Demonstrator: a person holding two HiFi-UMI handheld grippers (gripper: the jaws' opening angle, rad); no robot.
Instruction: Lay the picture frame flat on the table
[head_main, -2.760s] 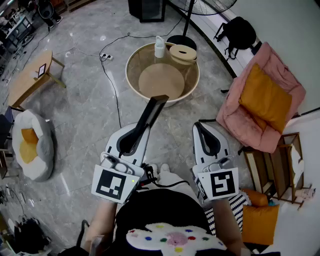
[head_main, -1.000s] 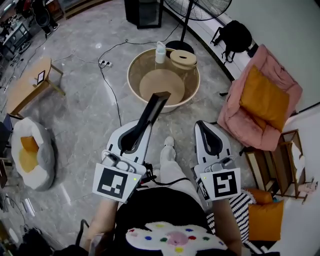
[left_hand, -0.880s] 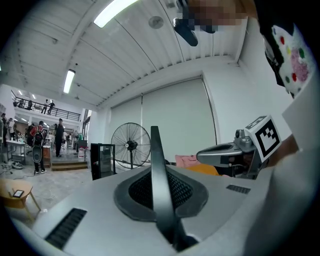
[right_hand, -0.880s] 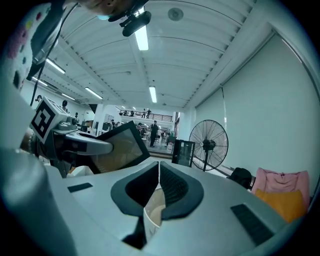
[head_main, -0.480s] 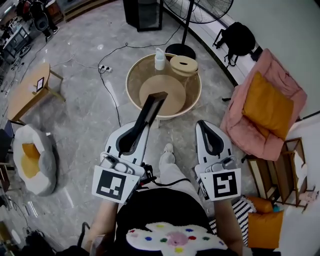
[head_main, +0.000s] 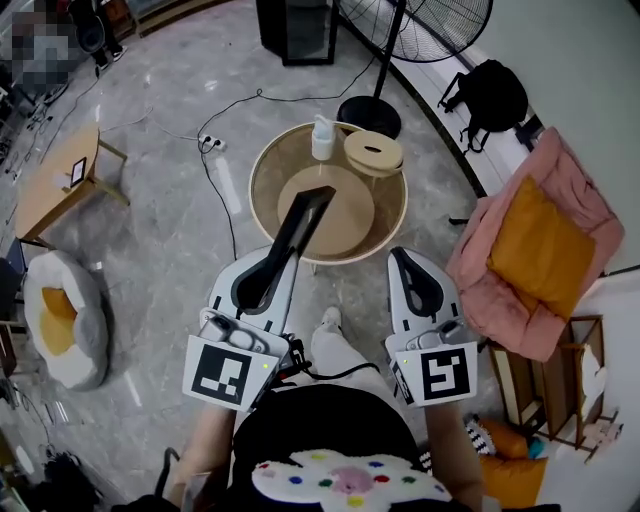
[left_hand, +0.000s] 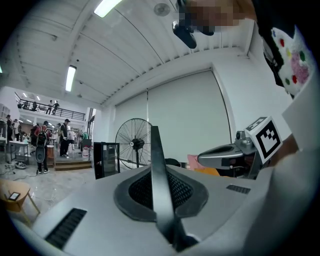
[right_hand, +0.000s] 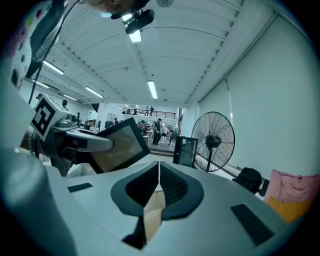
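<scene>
- Left gripper (head_main: 272, 262) is clamping the picture frame (head_main: 306, 214) edge-on; frame's long axis is pointing twd 1 o'clock, tip showing over the round table (head_main: 257, 172).
- Right gripper (head_main: 403, 258) is sitting closed & empty, at frame's 3 o'clock.

The left hand-held gripper (head_main: 272, 262) and the right hand-held gripper (head_main: 408, 262) have pale grey rounded shells with black ribbed jaw pads. The left cube (head_main: 222, 372) and the right cube (head_main: 440, 374) bear black-and-white square markers. A thin black cable (head_main: 330, 376) runs near them. The person wears a black top (head_main: 320, 420) with a white patch (head_main: 345, 478) dotted in colours.
</scene>
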